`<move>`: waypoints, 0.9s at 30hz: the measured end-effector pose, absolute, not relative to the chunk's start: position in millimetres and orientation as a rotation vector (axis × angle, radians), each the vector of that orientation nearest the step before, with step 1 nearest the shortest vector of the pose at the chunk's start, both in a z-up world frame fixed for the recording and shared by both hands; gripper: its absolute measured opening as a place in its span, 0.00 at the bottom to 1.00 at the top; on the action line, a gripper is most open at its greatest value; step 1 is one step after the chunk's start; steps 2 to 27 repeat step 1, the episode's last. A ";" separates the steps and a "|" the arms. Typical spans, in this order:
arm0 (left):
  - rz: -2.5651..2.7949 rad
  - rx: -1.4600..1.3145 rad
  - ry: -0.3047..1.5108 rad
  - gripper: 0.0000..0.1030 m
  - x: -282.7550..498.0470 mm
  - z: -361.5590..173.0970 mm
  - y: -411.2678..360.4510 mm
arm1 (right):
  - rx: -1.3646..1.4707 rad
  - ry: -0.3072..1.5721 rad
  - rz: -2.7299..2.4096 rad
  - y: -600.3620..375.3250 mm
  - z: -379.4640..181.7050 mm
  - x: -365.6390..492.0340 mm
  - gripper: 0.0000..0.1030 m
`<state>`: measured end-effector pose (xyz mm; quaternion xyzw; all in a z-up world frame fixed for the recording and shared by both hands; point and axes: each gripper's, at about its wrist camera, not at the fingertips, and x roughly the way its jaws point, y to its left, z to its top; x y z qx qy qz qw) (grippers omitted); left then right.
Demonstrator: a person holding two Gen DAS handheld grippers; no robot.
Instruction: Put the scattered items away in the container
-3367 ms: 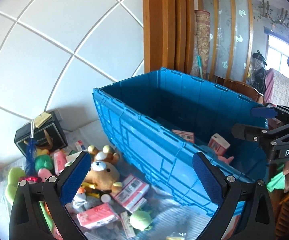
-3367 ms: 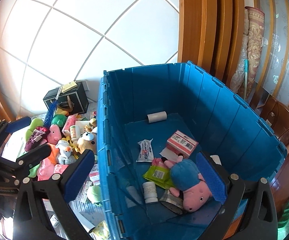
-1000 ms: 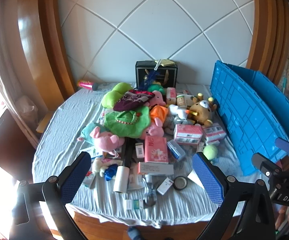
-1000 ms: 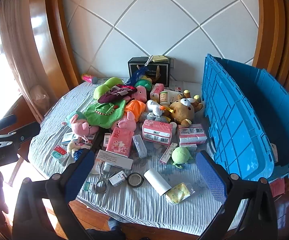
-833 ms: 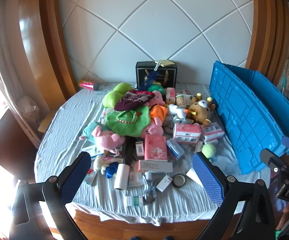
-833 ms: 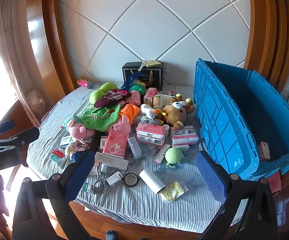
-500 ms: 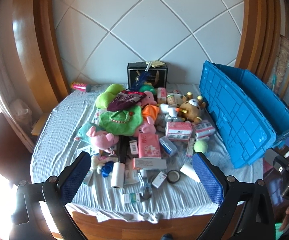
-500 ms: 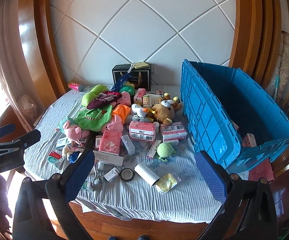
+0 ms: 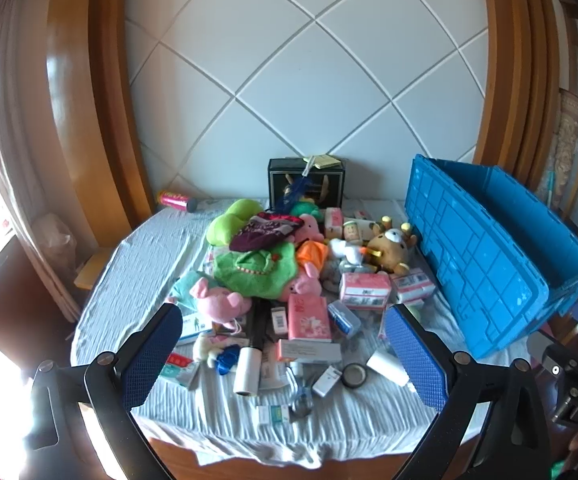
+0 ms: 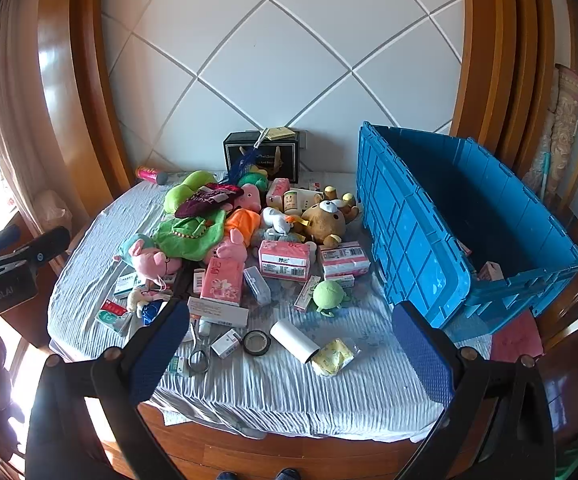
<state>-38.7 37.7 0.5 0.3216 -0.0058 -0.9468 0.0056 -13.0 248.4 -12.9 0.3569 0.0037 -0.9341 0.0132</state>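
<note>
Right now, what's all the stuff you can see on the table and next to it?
bin: 1, blue, right end of table, open, a small carton inside
bear: 1, brown, beside the bin's left wall
pig toys: at least 3, pink, in the pile
green plush: 1, mid pile
ball toy: 1, green, front of pile
pink boxes: several, middle of table
roll: 1, white, front edge
tape ring: 1, black, left of the roll
yellow packet: 1, right of the roll
black box: 1, against the wall
cloth: 1, pale, covering the table
left gripper: open, empty
right gripper: open, empty
</note>
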 end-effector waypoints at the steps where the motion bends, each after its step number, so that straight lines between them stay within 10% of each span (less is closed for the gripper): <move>1: -2.963 1.012 -0.019 0.99 -38.5 -0.1 38.7 | 1.112 0.011 -2.909 249.4 -13.1 -12.5 1.00; 27: -2.963 1.012 -0.019 0.99 -38.5 -0.1 38.7 | 1.112 0.011 -2.909 249.4 -13.1 -12.5 1.00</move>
